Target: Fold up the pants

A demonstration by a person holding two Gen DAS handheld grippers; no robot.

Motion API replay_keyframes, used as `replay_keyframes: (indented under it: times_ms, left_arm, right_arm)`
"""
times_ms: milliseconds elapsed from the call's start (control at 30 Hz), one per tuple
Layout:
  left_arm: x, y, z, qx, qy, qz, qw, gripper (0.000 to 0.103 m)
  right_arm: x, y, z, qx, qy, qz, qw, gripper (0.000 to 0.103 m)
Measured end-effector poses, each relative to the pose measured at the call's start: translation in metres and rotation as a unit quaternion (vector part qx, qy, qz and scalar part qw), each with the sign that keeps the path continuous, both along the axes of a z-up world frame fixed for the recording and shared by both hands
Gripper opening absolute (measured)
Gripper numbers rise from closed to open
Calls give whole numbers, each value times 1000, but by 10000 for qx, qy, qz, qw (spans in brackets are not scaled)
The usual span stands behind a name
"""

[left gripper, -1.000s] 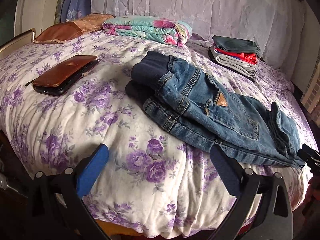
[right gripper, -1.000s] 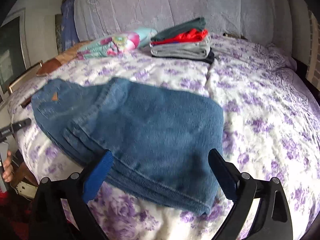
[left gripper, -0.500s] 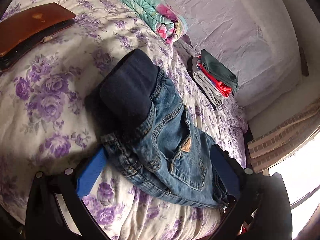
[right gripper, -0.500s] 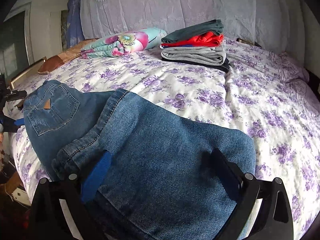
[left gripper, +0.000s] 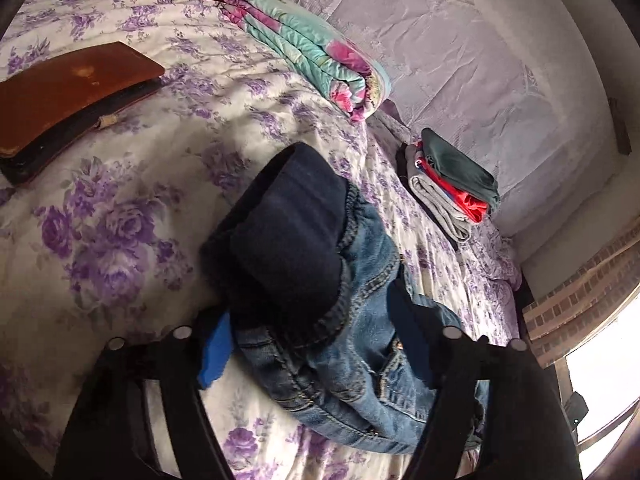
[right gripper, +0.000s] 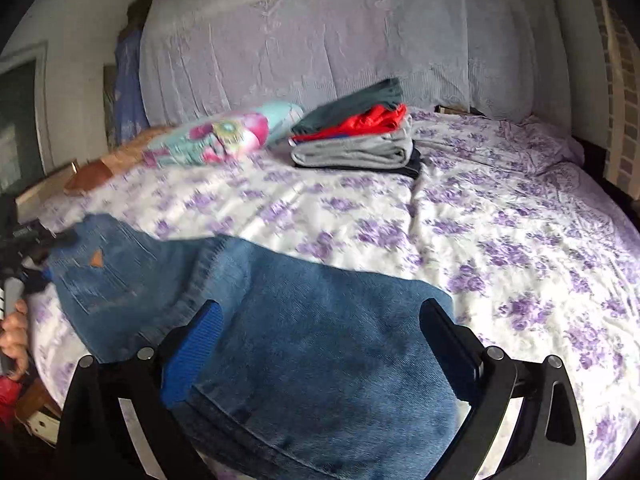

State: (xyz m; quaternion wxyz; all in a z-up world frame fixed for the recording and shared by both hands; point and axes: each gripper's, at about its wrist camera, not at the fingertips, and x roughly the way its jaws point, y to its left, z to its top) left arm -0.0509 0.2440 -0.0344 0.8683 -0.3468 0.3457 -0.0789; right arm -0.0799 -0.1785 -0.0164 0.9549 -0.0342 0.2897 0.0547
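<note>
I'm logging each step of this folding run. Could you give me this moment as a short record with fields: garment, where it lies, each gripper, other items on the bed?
garment: jeans, partly folded
surface: bed with floral sheet
left gripper: jaws closing around the jeans' waist end
right gripper: open, astride the jeans' other end
others: clothes stack, rolled blanket, brown case
</note>
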Motion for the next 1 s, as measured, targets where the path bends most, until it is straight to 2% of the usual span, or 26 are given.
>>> replay_keyframes:
  times_ms: [33,67,200,267,300,333,400,433,500,533,600,633,667,700,767,800,833,900,933,1000]
  left_arm:
    - [0,2,-1,-3,11,30,10000,55]
    - [-1,4,-2,-8,20,54,10000,49]
    - [-6,9,0,-72,18,86,9999,39]
    - [-10,4,9,131,-52,98,9999,37]
    - [-11,-1,15,289,-104,117,9995,36]
    - [-14,-10,25,543,-218,136,9982,36]
    - [-19,-28,44,1002,-475,141,9937,36]
    - [-24,-41,57,1262,-659,120,9897,36]
    - [-35,-73,85,1843,-1052,-2,9772,36]
    - [-40,-87,96,2091,-1222,-72,9702,36]
    - [-51,-119,118,2519,-1587,-288,9542,36]
    - [-56,-139,129,2714,-1801,-444,9444,36]
    - [-62,-159,138,2889,-1993,-588,9346,36]
    - [-68,-184,147,3111,-2229,-770,9206,36]
    - [-76,-228,153,3396,-2562,-1123,8980,37]
    - [-81,-257,151,3514,-2715,-1399,8850,37]
    - [-82,-280,146,3570,-2771,-1659,8765,40]
    - [-82,-328,123,3597,-2710,-2336,8617,41]
    - [-81,-356,101,3554,-2534,-2852,8533,41]
    - [-81,-395,61,3534,-2190,-3546,8375,35]
  right_arm:
    - [10,7,-13,-362,410,39,9985,100]
    - [16,11,-20,-546,588,71,9967,100]
    - [-4,0,0,-193,71,350,9992,99]
    - [-22,-13,13,-289,-440,-89,9986,99]
    - [-26,-18,16,-392,-515,-235,9976,99]
    - [-24,-21,13,-559,-357,-329,9973,99]
    - [-4,-20,-12,-1113,581,-242,9918,99]
    - [-5,-22,-16,-1095,461,-133,9928,99]
    - [-12,-36,-7,-696,301,-27,9971,99]
    - [-20,-48,1,-456,2,-77,9989,99]
    - [-34,-78,11,15,-567,-493,9972,99]
    - [-39,-95,12,325,-654,-715,9948,99]
    - [-40,-116,11,735,-641,-892,9912,99]
    - [-40,-135,7,1164,-585,-1048,9859,99]
    - [-43,-173,-8,2230,-478,-1237,9658,99]
    - [-44,-188,-16,2806,-417,-1232,9510,99]
    - [-44,-203,-23,3286,-339,-1214,9360,99]
    - [-43,-215,-30,3736,-323,-1123,9202,99]
    - [-44,-214,-30,3767,-372,-1073,9193,99]
    - [-47,-206,-31,3640,-383,-1031,9249,99]
